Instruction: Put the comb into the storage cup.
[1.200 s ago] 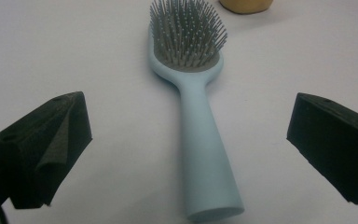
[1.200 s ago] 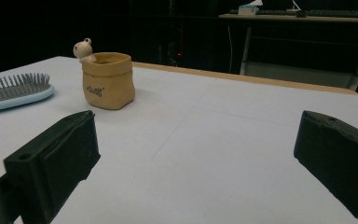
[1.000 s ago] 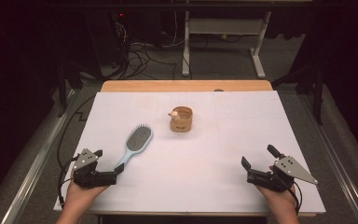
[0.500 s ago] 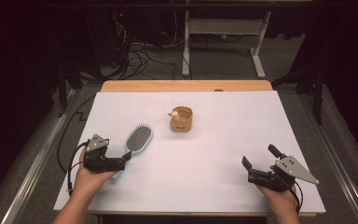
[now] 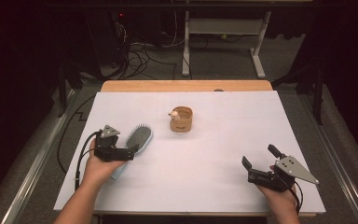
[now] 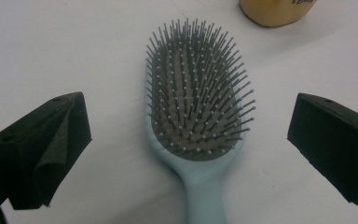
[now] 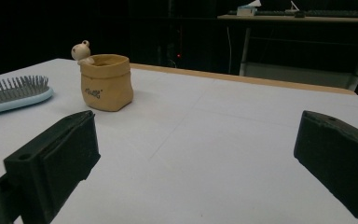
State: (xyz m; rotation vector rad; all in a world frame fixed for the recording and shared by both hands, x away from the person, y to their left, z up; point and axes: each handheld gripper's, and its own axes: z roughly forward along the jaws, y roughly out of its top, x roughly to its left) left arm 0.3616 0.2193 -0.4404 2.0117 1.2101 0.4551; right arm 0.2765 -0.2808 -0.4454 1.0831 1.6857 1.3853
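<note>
Broadly, the white worktop [image 5: 205,154] spans the high view, with a bare wooden strip along its far edge. On its left half lies a light-blue paddle hairbrush [image 5: 137,142], bristles up, its long axis slanting from the near left to the far right; the bristled head points away toward the middle of the worktop and the handle runs back under the left gripper [image 5: 131,154]. That gripper sits over the handle, its fingers spread wide on either side of the brush and touching nothing. The left gripper view shows what the high view cannot: grey pins with pale tips on a dark pad, and the neck narrowing into the handle between the two fingers. Near the far centre stands a small tan sack-shaped pot [image 5: 182,119] with a little pale figure [image 7: 81,50] on its rim. The right gripper [image 5: 260,161] rests at the near right, well apart from both things, fingers wide and empty.
</note>
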